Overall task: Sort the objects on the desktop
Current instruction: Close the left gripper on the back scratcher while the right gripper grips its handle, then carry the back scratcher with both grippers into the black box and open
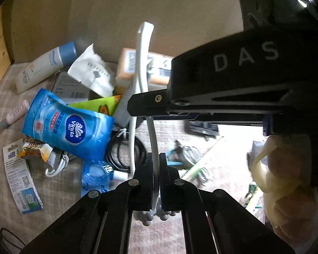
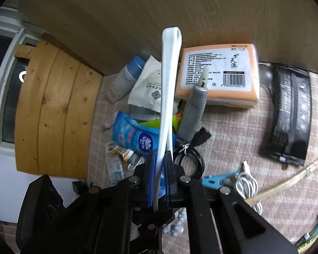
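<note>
Ahead of the left gripper [image 1: 156, 182] and to its left lies a heap: a blue Vinda pack [image 1: 70, 127], a white tube [image 1: 44, 65] with a blue cap, a crumpled white sachet [image 1: 91, 72], a green packet [image 1: 101, 105], an orange tissue pack [image 1: 159, 69], a coiled black cable [image 1: 120, 154] and a snack wrapper [image 1: 35, 151]. All rest on a checked cloth [image 1: 2, 139] against a brown wall [image 1: 116, 4].

From the right gripper [image 2: 159, 169], the same orange tissue pack sits ahead and slightly right, with a grey tube [image 2: 193, 110] leaning toward it. A black zip pouch [image 2: 290, 114] lies well to the right, a white coiled cable [image 2: 247, 184] and a blue clip [image 2: 216, 178] near on the right, and a wooden panel [image 2: 53, 116] stands far left.

Both grippers are pressed together on one thing: a white strap [image 1: 145, 63], folded into a loop that rises ahead of the fingers. The left one pinches one strand of it; the right gripper, whose black body fills the left view's upper right, pinches the strap too. Pale beads [image 2: 176, 226] hang below the right gripper's fingers.

Both tools point steeply down at the cloth, close together. A gloved hand [image 1: 286, 190] shows at the left view's lower right.
</note>
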### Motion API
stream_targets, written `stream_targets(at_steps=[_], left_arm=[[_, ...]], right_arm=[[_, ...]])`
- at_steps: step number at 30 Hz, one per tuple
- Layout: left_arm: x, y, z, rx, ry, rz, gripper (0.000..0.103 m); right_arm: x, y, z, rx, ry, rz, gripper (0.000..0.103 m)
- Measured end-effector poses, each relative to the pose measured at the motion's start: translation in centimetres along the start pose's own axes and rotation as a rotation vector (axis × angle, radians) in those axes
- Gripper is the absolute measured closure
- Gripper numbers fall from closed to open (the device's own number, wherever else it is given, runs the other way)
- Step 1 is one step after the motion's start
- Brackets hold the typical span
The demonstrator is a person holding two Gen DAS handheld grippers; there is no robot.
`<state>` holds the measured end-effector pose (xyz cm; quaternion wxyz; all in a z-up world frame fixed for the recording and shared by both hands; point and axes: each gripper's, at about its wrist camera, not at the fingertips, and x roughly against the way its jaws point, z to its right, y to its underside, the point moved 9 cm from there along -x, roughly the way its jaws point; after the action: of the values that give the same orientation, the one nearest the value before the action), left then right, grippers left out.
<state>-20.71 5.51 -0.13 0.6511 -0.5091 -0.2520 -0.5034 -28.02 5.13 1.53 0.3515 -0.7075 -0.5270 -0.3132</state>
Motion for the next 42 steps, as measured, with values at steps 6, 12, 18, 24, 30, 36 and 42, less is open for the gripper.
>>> stream_targets(at_steps=[6, 12, 18, 24, 30, 36, 42], left_arm=[[2.4, 0.5, 3.1, -0.064, 0.019, 0.035, 0.099], [3.4, 2.3, 7.5, -0.117, 0.046, 0.027, 0.099], [2.9, 5.1, 13.2, -0.207, 0.092, -0.006, 0.099], [2.0, 7.6, 19.4, -0.297, 0.153, -0.049, 0.099], [0.9, 10.7, 26.9, -0.398, 0.225, -0.089, 0.099], [-0.3, 14.6, 34.3, -0.513, 0.301, -0.146, 0.099], [-0.4, 19.2, 41.6, -0.625, 0.373, -0.201, 0.099]], right_arm=[[2.7, 2.1, 0.9, -0.017, -0.018, 0.045, 0.096], [6.1, 5.5, 3.7, -0.051, -0.016, 0.093, 0.096], [10.4, 9.6, 8.2, -0.125, 0.009, 0.167, 0.096], [14.7, 13.1, 13.0, -0.222, 0.033, 0.24, 0.096], [20.4, 17.6, 19.1, -0.322, 0.073, 0.322, 0.096], [25.4, 22.6, 24.7, -0.427, 0.126, 0.392, 0.096], [30.4, 28.4, 30.2, -0.541, 0.192, 0.457, 0.096]])
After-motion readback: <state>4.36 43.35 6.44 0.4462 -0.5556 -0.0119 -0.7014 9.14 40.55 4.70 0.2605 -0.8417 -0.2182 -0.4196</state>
